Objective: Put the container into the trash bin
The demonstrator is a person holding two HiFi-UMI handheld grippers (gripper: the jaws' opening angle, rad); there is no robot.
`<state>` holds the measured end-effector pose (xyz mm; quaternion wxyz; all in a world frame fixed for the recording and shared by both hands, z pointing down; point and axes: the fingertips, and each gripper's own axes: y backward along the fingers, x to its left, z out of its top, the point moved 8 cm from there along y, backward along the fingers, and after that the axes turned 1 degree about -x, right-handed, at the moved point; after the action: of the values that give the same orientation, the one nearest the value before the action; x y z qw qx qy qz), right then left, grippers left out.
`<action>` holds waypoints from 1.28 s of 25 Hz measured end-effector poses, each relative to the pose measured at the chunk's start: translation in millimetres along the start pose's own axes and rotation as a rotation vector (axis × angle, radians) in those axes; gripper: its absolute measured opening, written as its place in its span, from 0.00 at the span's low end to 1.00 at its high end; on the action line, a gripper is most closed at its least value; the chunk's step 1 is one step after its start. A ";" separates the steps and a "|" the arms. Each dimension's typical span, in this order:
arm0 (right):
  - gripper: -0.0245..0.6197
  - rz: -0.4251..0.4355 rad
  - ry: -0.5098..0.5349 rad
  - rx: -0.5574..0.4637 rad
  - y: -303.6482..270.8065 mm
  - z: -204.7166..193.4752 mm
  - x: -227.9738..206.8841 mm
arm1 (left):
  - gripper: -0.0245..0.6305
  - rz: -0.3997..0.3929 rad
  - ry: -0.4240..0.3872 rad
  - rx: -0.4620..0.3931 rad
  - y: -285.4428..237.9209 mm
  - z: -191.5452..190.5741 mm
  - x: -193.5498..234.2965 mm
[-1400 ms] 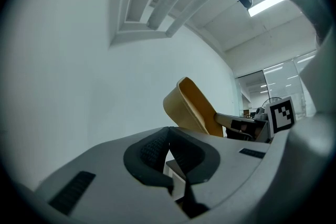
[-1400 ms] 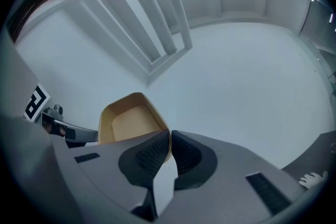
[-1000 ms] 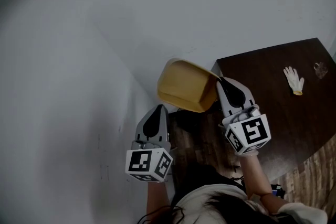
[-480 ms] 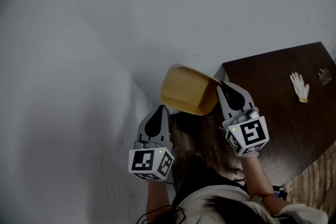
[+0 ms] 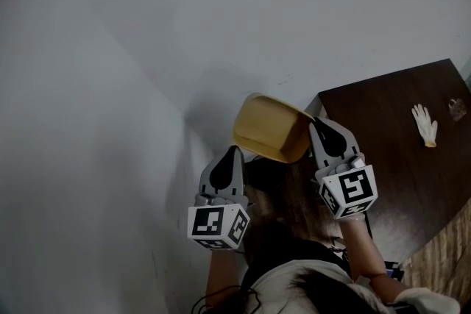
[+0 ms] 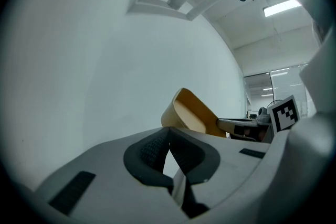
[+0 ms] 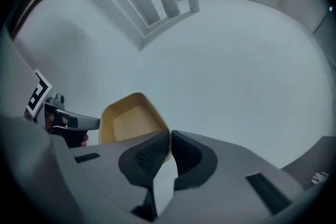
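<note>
A tan, shallow container hangs in the air in front of a pale wall, held by its rim. My right gripper is shut on that rim; in the right gripper view the container sits between the pads with its hollow side facing the camera. My left gripper is shut with nothing in it, lower and to the left of the container. The left gripper view shows the container beyond the closed jaws. No trash bin is in view.
A dark brown table stands at the right, with a white glove and a small clear object on it. The pale wall fills the left and top. Below is the person's head and sleeve.
Both grippers and the container have shifted a little to the right and upward in the head view. The right gripper's hold on the rim is unchanged.
</note>
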<state>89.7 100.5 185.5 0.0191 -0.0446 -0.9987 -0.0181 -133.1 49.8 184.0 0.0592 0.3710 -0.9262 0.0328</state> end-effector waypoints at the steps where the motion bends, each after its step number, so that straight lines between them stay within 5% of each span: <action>1: 0.08 -0.006 0.001 0.008 -2.8 -2.3 0.5 | 0.07 -0.003 0.001 0.006 -2.8 -0.8 3.1; 15: 0.08 -0.037 0.026 0.148 -69.3 -69.1 -7.8 | 0.07 -0.008 0.051 0.077 -62.9 -58.2 56.1; 32: 0.08 0.037 0.067 0.320 -127.4 -172.7 -33.6 | 0.07 0.119 0.176 0.078 -106.6 -163.6 98.5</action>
<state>118.0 -35.9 352.3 0.0594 -0.0586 -0.9866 0.1401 -116.2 -77.5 361.1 0.1239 0.3133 -0.9357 0.1045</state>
